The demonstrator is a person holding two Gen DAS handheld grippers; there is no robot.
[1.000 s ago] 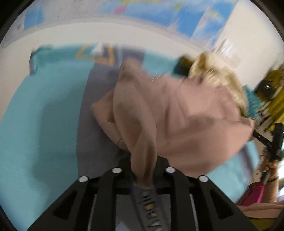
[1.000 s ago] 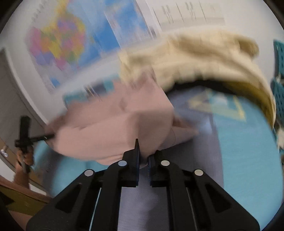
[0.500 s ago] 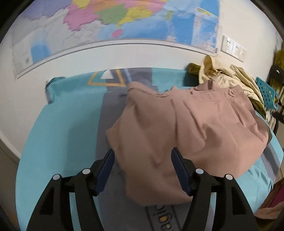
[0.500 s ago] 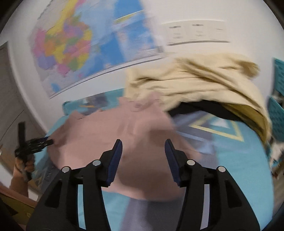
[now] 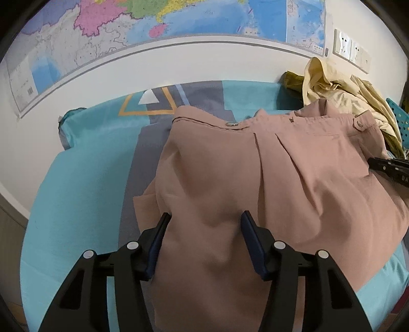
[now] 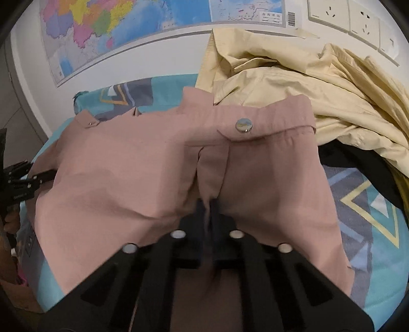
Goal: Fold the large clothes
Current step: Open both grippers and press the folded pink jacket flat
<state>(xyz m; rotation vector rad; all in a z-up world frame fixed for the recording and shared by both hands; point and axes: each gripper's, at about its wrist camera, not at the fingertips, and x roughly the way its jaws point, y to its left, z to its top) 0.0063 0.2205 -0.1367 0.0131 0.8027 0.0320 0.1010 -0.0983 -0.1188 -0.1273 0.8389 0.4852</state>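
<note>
Dusty-pink trousers point(image 5: 255, 178) lie folded on the blue and grey bed cover point(image 5: 89, 166), waistband toward the wall. My left gripper point(image 5: 204, 224) is open, its two fingers on either side of a ridge of the pink cloth, near the folded edge. In the right wrist view the trousers point(image 6: 127, 166) fill the middle, with a silver waist button point(image 6: 243, 124). My right gripper point(image 6: 209, 204) is shut on a fold of the pink cloth below the fly. The right gripper's tip also shows at the right edge of the left wrist view point(image 5: 391, 168).
A heap of pale yellow clothes point(image 6: 294, 76) with a dark garment point(image 6: 358, 163) under it lies at the back right against the wall. A map point(image 5: 153, 23) and wall sockets point(image 6: 345, 15) are on the wall. The other gripper point(image 6: 20, 184) sits at the left edge.
Both grippers let go of the pink trousers and opened as the cloth settled on the bed. Since then the right gripper has shut on a fold; the left has moved in, still open.
</note>
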